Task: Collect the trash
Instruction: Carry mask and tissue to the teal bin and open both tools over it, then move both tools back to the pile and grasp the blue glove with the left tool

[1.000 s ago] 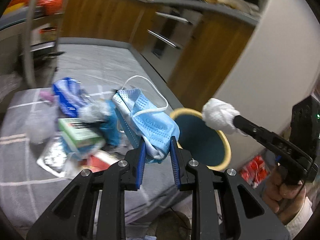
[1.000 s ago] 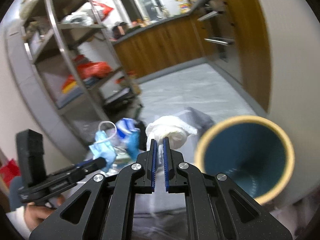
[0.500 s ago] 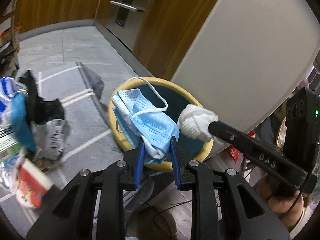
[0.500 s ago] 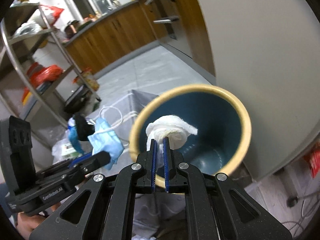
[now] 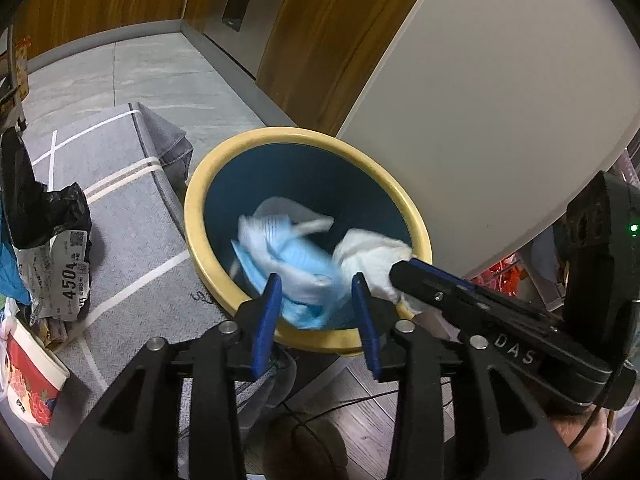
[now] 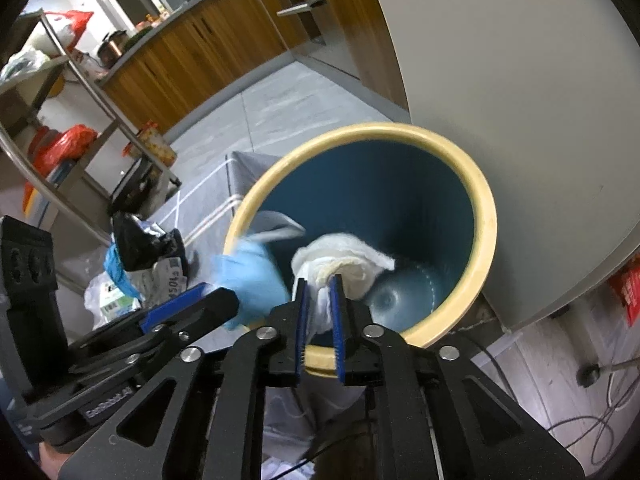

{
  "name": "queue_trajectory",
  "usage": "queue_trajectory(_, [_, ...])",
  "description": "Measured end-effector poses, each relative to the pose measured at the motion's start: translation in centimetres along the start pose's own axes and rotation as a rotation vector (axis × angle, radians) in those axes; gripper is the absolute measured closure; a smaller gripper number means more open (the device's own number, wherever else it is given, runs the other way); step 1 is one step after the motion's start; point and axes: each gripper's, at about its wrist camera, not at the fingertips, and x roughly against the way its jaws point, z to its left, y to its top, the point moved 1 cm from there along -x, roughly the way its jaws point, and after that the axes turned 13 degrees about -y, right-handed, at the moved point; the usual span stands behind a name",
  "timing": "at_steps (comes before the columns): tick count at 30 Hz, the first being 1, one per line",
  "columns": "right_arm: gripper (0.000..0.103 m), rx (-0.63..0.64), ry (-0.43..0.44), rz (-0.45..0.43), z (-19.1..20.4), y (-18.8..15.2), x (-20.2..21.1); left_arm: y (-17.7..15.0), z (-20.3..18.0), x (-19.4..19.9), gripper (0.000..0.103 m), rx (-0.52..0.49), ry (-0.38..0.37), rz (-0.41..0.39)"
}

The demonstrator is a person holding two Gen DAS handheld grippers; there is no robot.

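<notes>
A dark blue bin with a yellow rim [image 5: 200, 240] [image 6: 486, 216] stands beside a white cabinet. My left gripper [image 5: 316, 312] is open over its near rim. The blue face mask [image 5: 296, 264] [image 6: 248, 276] is loose and blurred, falling into the bin between the jaws. My right gripper [image 6: 319, 304] is over the bin and still pinches a crumpled white tissue [image 6: 340, 264] [image 5: 372, 260]; its jaws have parted a little.
More trash lies on the grey rug [image 5: 132, 240] to the left: a black bag [image 5: 44, 208], a printed wrapper [image 5: 68, 276], a red and white cup [image 5: 28, 376]. A metal shelf rack [image 6: 80, 92] and wooden kitchen cabinets [image 6: 208, 44] stand behind.
Both grippers moved from the rug to over the bin. My left gripper opened and let the mask go. My right jaws have widened slightly around the tissue.
</notes>
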Motion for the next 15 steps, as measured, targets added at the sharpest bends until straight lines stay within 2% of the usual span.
queue_trajectory(3, [0.078, -0.007, -0.001, 0.007, -0.2, -0.1, -0.1, -0.2, 0.2, 0.5, 0.052, -0.003, 0.008, -0.014])
queue_trajectory(8, [0.068, -0.026, 0.001, -0.011, -0.5, 0.1, 0.4, -0.3, 0.5, 1.9, 0.047, 0.011, 0.021, -0.042])
queue_trajectory(12, [0.055, -0.034, 0.006, -0.031, -0.4, 0.3, 0.8, -0.3, 0.5, 3.1, 0.033, 0.004, 0.043, -0.074])
queue_trajectory(15, [0.044, -0.033, 0.011, -0.042, -0.2, 0.4, 1.1, -0.4, 0.7, 4.1, 0.030, -0.005, 0.061, -0.092])
